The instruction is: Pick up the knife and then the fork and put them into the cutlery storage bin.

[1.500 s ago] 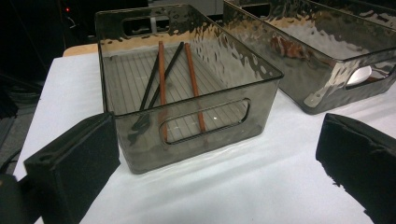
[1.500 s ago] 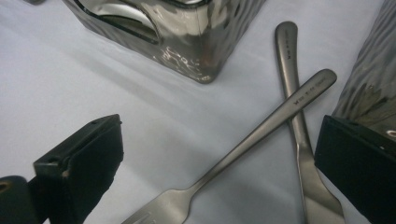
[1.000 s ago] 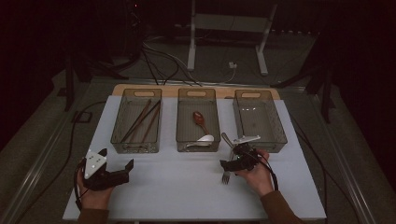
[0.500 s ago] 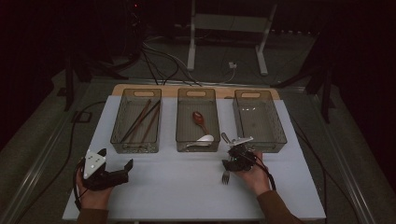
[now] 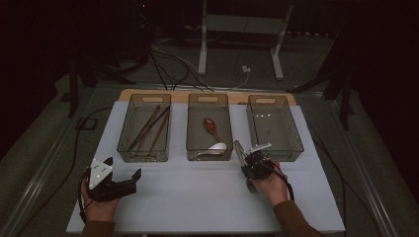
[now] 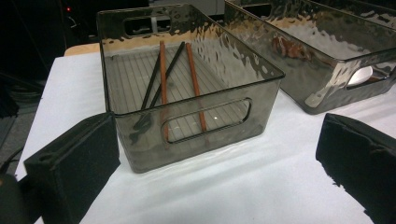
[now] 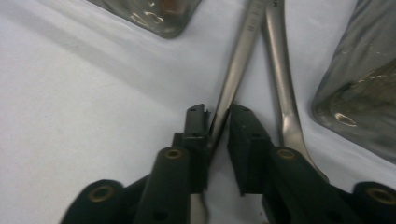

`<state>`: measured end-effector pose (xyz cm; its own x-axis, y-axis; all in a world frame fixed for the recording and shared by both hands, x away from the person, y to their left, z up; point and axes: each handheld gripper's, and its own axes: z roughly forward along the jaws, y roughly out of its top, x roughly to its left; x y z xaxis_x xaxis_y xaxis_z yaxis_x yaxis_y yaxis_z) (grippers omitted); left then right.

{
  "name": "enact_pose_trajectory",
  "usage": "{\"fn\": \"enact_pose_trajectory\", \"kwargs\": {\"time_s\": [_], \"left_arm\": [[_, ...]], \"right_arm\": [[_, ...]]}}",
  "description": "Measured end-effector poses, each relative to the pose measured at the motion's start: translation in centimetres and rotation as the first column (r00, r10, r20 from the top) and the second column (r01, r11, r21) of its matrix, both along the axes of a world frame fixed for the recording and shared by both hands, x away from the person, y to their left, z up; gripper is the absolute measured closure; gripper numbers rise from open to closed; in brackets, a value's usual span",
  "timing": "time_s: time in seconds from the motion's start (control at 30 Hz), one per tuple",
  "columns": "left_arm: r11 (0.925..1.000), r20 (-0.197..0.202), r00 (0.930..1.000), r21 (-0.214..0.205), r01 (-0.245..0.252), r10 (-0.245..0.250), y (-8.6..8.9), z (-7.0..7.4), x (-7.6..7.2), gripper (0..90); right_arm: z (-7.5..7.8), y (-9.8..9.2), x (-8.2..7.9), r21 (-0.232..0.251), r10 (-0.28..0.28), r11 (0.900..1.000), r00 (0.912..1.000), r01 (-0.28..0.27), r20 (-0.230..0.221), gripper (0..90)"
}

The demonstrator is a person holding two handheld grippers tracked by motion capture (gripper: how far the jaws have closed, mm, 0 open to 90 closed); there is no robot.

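Metal utensil handle (image 7: 236, 65) pinched in the right gripper (image 7: 218, 122).
Its jaws have just closed on the handle; a second handle (image 7: 280, 70) lies just beside. The left gripper (image 6: 215, 154) rests open before the chopstick bin (image 6: 187, 88).

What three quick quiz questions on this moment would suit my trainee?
1. True or false: the right bin holds chopsticks.
2. What is between the jaws of the right gripper? A) a white spoon B) a metal utensil handle C) nothing
3. Is the left gripper open or shut?
Key:
1. False: it looks empty; the chopsticks lie in the left bin.
2. B: the jaws have just been closing on it.
3. Open, with nothing between its jaws.
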<state>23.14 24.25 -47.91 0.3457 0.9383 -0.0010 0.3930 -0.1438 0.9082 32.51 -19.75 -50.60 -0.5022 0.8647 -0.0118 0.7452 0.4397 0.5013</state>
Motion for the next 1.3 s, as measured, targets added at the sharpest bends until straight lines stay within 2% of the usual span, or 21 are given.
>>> {"fn": "enact_pose_trajectory", "kwargs": {"time_s": [0.2,0.3,0.4,0.47,0.63,0.73,0.9,1.3], "left_arm": [[1.0,-0.001,1.0,0.0,0.001,-0.001,0.0,0.0,0.0,0.7],[1.0,0.001,1.0,0.0,0.001,-0.001,-0.1,0.0,0.0,0.6],[1.0,-0.001,1.0,-0.004,-0.004,0.004,0.0,0.0,0.0,0.7],[1.0,-0.001,1.0,-0.004,-0.003,0.003,0.0,0.0,0.0,0.7],[1.0,0.0,1.0,-0.001,0.0,0.0,0.0,0.0,0.0,0.7],[1.0,-0.001,1.0,-0.003,-0.001,0.001,0.0,0.0,0.0,0.7],[1.0,-0.005,1.0,0.0,0.0,0.0,0.0,-0.1,0.1,0.7],[1.0,-0.005,1.0,0.0,0.0,0.0,0.0,-0.1,0.1,0.7]], "right_arm": [[0.0,-0.1,0.2,0.005,-0.012,0.9999,0.9999,0.012,-0.009,82.7],[0.1,0.2,0.1,-0.034,0.013,0.9993,0.9999,-0.014,-0.01,82.5],[0.4,0.6,0.1,-0.068,0.025,0.9973,0.999,-0.027,-0.037,82.7],[0.5,0.7,0.0,-0.082,0.032,0.996,0.9978,-0.037,-0.059,83.0],[0.5,1.1,0.0,-0.107,0.03,0.9936,0.9979,-0.036,-0.058,84.9],[0.6,1.0,0.0,-0.1,0.02,0.9946,0.9982,-0.026,-0.057,85.6],[0.6,0.5,-0.2,-0.062,0.0,0.9981,0.9992,-0.003,-0.04,85.7],[2.0,-0.9,-0.8,-0.017,-0.029,0.9994,0.9995,0.03,0.012,85.8]]}}
